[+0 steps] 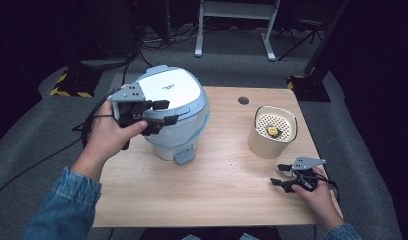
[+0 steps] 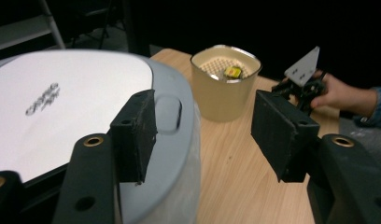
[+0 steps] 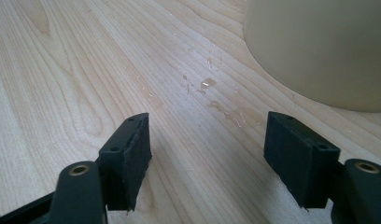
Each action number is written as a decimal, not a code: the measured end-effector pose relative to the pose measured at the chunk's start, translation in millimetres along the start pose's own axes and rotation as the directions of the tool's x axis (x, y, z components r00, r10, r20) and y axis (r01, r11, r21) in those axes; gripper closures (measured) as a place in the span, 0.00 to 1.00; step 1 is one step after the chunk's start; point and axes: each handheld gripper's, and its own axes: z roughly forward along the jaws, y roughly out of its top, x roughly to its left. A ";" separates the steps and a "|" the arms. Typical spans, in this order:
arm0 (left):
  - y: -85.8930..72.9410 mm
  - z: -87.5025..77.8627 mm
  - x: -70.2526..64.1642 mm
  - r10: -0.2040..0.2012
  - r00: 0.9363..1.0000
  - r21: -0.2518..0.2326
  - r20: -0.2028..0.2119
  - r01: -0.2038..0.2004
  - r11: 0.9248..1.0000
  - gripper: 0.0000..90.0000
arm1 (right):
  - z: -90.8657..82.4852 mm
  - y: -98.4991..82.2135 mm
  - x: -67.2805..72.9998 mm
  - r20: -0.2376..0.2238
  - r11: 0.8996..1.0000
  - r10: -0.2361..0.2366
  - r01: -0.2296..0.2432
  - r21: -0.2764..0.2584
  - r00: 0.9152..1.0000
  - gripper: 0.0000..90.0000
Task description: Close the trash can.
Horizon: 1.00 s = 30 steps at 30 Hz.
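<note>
A white and pale blue rice cooker (image 1: 172, 107) stands at the table's left with its lid down. My left gripper (image 1: 166, 112) is open against its near-left side. In the left gripper view, the left gripper (image 2: 202, 130) has one jaw over the lid's rim next to an oval button (image 2: 168, 113), the other jaw beside the cooker, and nothing gripped. A beige round container (image 1: 272, 135) with a perforated insert and a small yellow item (image 1: 273, 131) stands at the right. My right gripper (image 1: 278, 175) rests open near the front right edge, its jaws (image 3: 207, 158) over bare wood just short of the container (image 3: 319, 46).
The wooden table (image 1: 217, 190) has a dark cable hole (image 1: 243, 100) at the back. A grey tab (image 1: 184, 155) sticks out at the cooker's front base. Cables trail off the table's left side. Dark floor and stands surround the table.
</note>
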 end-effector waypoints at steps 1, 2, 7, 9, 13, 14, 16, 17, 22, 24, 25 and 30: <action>-3.4 -3.1 -3.8 0.009 1.000 0.011 -0.009 -0.009 1.000 0.44 | 0.0 0.0 -0.1 -0.001 1.000 0.000 0.000 0.000 1.000 0.35; -6.9 -6.0 -7.7 0.007 1.000 0.014 -0.019 -0.006 1.000 0.44 | 0.0 0.0 -0.1 -0.001 1.000 0.001 -0.001 0.000 1.000 0.35; -25.2 -22.9 -20.6 -0.007 0.995 0.033 -0.096 0.010 0.999 0.44 | 0.0 0.0 -0.1 -0.001 1.000 0.000 0.000 0.000 1.000 0.35; -33.3 -29.9 -24.7 -0.008 0.993 0.038 -0.118 0.012 0.999 0.44 | 0.0 0.0 -0.1 -0.001 1.000 0.000 0.000 0.000 1.000 0.35; -53.5 -39.0 -31.8 -0.008 0.989 0.055 -0.148 0.016 0.998 0.43 | 0.0 0.0 -0.2 -0.003 1.000 0.001 -0.001 0.000 1.000 0.35; -59.4 -39.8 -33.3 -0.011 0.989 0.059 -0.147 0.020 0.998 0.42 | 0.0 0.0 -0.2 -0.003 1.000 0.002 -0.002 0.000 1.000 0.35; -72.0 -39.3 -36.0 -0.025 0.989 0.064 -0.143 0.034 0.997 0.42 | -0.1 0.0 -0.2 -0.004 1.000 0.001 -0.001 0.000 1.000 0.35; -78.5 -38.1 -37.1 -0.030 0.989 0.067 -0.143 0.040 0.997 0.41 | 0.0 0.0 -0.2 -0.003 1.000 0.002 -0.002 0.000 1.000 0.35; -109.6 -28.6 -37.2 -0.063 0.989 0.067 -0.133 0.072 0.995 0.39 | 0.0 0.0 -0.1 -0.002 1.000 -0.001 0.001 0.000 1.000 0.35; -122.1 -23.8 -36.3 -0.082 0.988 0.069 -0.128 0.092 0.993 0.39 | 0.0 0.0 -0.1 -0.002 1.000 -0.001 0.001 0.000 1.000 0.35; -128.6 -21.0 -36.3 -0.090 0.987 0.075 -0.130 0.100 0.992 0.39 | 0.0 0.0 -0.1 -0.002 1.000 0.000 0.000 0.000 1.000 0.35; -157.9 -7.9 -34.4 -0.116 0.984 0.111 -0.136 0.131 0.985 0.39 | 0.1 0.1 -0.5 -0.006 1.000 -0.001 0.001 0.000 1.000 0.35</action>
